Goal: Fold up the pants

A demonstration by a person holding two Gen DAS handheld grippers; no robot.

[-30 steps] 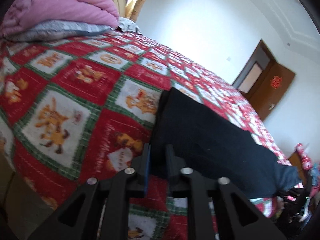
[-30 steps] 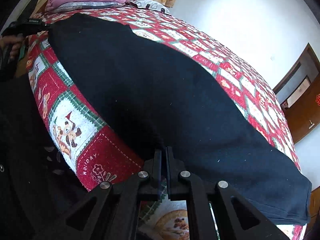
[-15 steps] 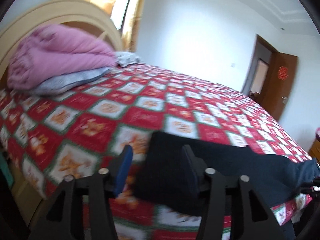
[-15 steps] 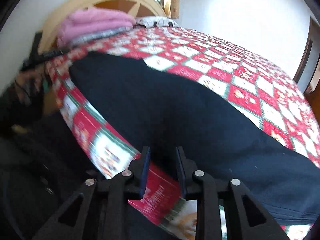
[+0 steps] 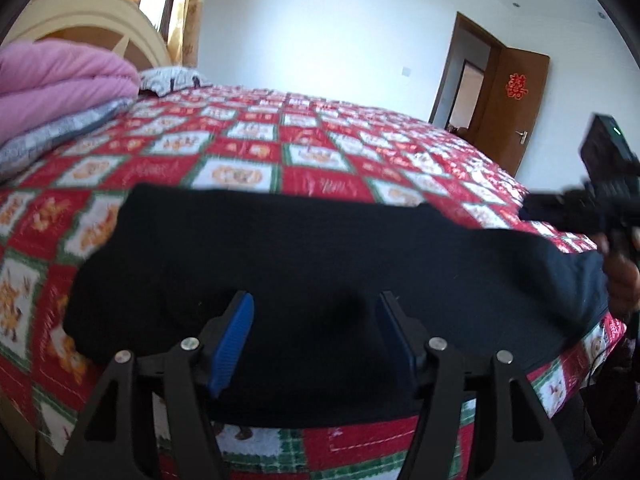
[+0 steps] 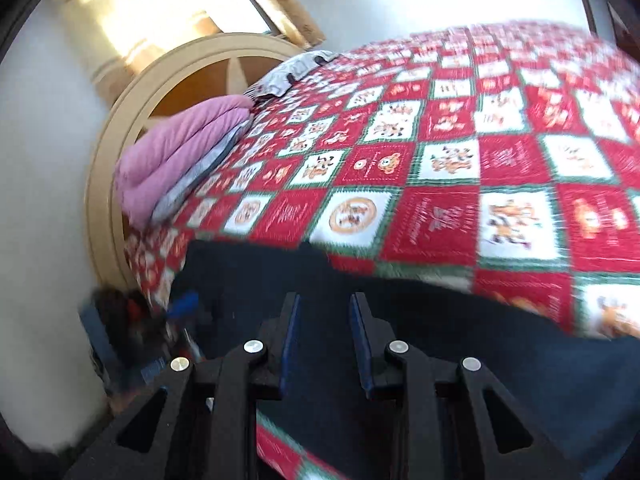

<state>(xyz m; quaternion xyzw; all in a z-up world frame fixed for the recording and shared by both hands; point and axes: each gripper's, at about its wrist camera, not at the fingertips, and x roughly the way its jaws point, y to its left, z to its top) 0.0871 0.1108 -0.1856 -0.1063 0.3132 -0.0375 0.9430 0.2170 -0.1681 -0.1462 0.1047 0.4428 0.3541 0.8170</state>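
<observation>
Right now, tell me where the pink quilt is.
The pink quilt lies folded at the bed's head against the wooden headboard, left in both views, far from the black pants.

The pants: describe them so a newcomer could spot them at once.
Find the bed with the red, white and green checked quilt. Along its near edge, apart from the pink duvet by the headboard, lie the pants: the only plain black, unpatterned cloth there.

I see bright daylight from the window (image 6: 192,4), glaring behind the headboard (image 6: 132,128). My right view is motion-blurred across the quilt (image 6: 500,152); both fisheyes bend and darken at the edges.
</observation>
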